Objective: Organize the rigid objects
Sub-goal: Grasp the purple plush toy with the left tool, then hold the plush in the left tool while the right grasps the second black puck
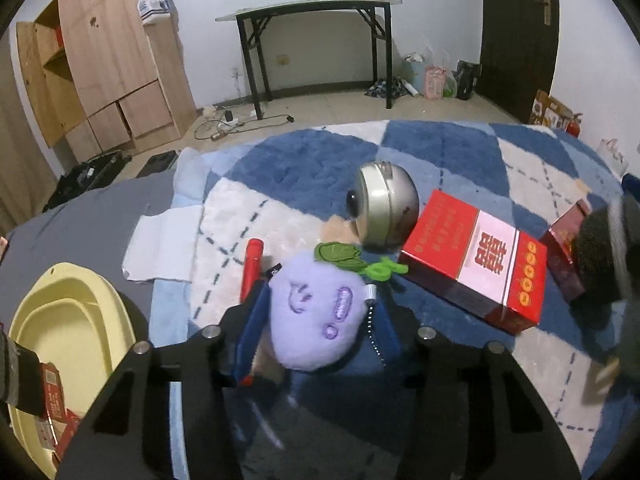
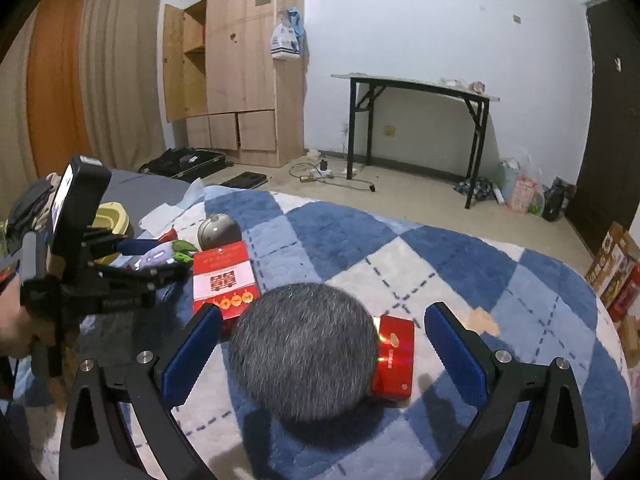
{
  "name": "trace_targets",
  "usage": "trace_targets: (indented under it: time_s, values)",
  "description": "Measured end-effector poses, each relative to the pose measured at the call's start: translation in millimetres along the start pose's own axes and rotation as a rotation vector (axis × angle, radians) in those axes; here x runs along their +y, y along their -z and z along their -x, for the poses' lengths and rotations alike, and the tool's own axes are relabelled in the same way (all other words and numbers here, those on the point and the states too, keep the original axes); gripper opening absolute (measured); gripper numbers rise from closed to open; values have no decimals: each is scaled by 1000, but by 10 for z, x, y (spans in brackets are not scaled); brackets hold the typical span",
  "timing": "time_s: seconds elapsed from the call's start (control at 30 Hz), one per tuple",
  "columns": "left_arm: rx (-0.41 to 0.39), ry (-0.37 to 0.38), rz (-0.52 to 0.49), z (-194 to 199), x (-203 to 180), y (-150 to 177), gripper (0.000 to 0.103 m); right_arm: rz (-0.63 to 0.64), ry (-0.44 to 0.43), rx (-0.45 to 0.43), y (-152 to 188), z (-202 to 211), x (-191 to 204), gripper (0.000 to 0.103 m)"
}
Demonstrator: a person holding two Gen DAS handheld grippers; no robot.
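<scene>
A purple plush toy [image 1: 316, 316] with a green leaf lies on the blue and white checked rug [image 1: 304, 168]. My left gripper [image 1: 320, 304] is shut on it, one blue pad on each side; the right wrist view also shows this gripper [image 2: 160, 258] at the left. My right gripper [image 2: 324, 344] is open wide around a grey fuzzy ball [image 2: 304, 352], with a gap at each pad. A small red box [image 2: 394, 356] lies against the ball's right side. A bigger red box with a white band [image 1: 476, 264] and a silver round tin [image 1: 384, 208] lie between the two grippers.
A yellow basin [image 1: 72, 340] with red packets in it stands at the left on the grey sheet. A red pen [image 1: 252, 260] and a white cloth [image 1: 160, 248] lie beside the plush. Beyond the rug's far edge are the floor, a wardrobe and a black table.
</scene>
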State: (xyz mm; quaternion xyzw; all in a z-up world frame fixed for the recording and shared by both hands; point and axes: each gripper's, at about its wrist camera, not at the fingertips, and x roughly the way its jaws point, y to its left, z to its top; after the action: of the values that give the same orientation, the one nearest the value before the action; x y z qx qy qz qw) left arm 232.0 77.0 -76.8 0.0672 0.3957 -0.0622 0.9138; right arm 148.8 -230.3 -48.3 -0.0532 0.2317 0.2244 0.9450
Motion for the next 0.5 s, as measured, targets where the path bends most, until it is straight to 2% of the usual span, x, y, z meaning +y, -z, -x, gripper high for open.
trace_targets:
  time_s: [0.07, 0.3, 0.43, 0.5]
  values:
    - [-5, 2, -6, 13, 7, 3, 46, 10, -3, 8, 10, -46, 8, 103]
    - [-21, 84, -37, 123, -35, 34, 41, 21, 3, 27, 164, -13, 59, 103]
    - [-37, 136, -46, 240, -91, 46, 40, -36, 3, -2, 248, 154, -28, 103]
    - [-35, 128, -81, 255, -166, 47, 40, -70, -2, -4, 265, 227, -109, 103]
